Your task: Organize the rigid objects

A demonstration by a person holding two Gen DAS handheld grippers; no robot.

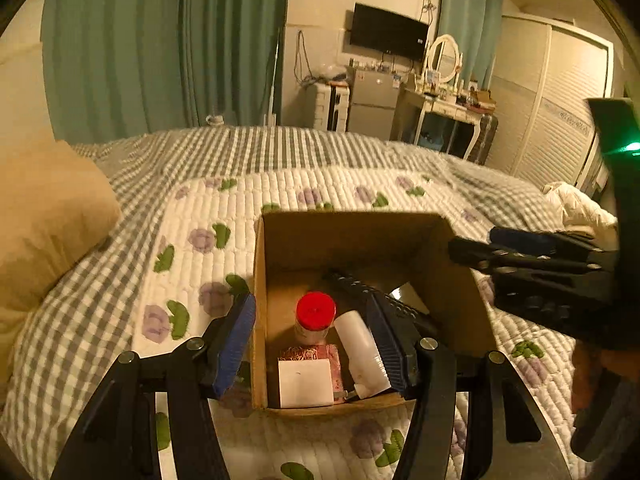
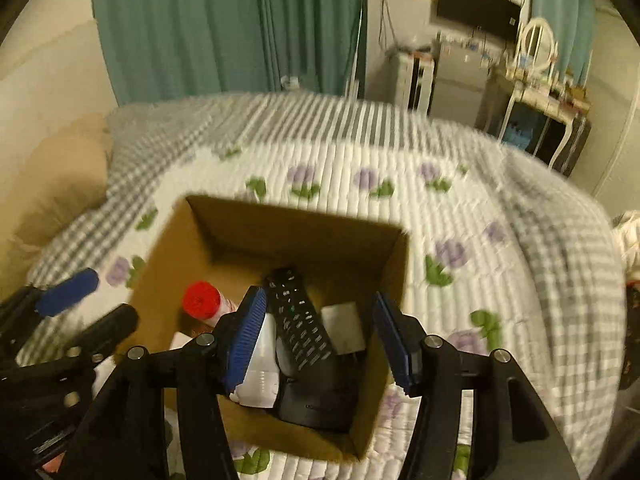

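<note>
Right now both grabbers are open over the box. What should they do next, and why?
Probably lift the right gripper up and out. It is open and empty above the cardboard box, where the black remote, the white bottle and the red-capped jar already lie.

I see a matt brown cardboard box (image 2: 224, 220) on a quilted cloth bedspread (image 2: 460, 208), ribbed and soft-looking. Inside, the remote control (image 2: 298, 320) looks like matt black plastic, the white bottle (image 1: 362, 344) smooth plastic, the jar's red lid (image 1: 315, 311) glossy. My left gripper (image 1: 316, 344) has ridged blue pads (image 1: 234, 344) on matt black arms.
</note>
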